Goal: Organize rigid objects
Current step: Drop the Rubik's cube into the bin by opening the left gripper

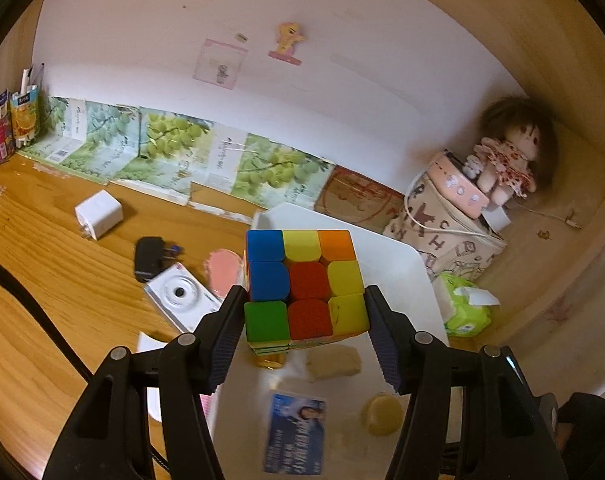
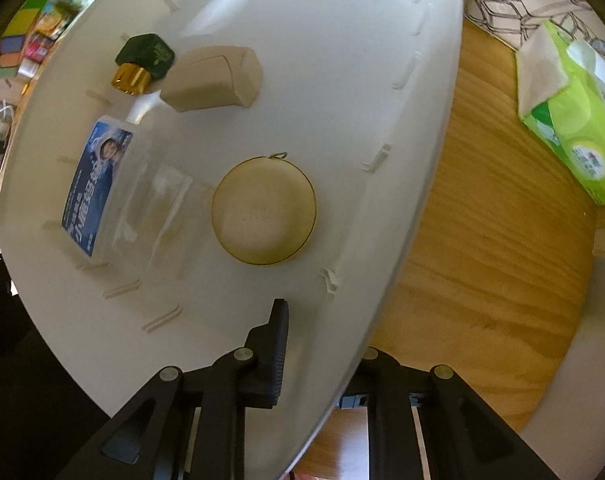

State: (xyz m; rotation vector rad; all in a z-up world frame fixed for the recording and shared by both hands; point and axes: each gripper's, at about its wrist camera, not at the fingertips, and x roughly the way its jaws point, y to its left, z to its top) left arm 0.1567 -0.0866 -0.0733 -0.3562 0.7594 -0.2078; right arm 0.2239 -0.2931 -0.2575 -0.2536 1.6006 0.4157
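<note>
Puzzle cube (image 1: 304,284): clamped in left gripper (image 1: 306,312), carried above white bin (image 1: 402,264) near its front edge for sorting inside. Right gripper (image 2: 322,360) pinches bin's rim, steadying it.

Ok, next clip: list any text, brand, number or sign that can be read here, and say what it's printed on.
"POP": on the pink case under the cloth doll.
Scattered capitals, "H" and "T" among them: on the beige patterned fabric bag.
Blue-labelled clear plastic box in the white plastic tray: large white characters, too blurred to read.
Green tissue pack, grape-printed cartons, wall stickers: print too small to read.
</note>
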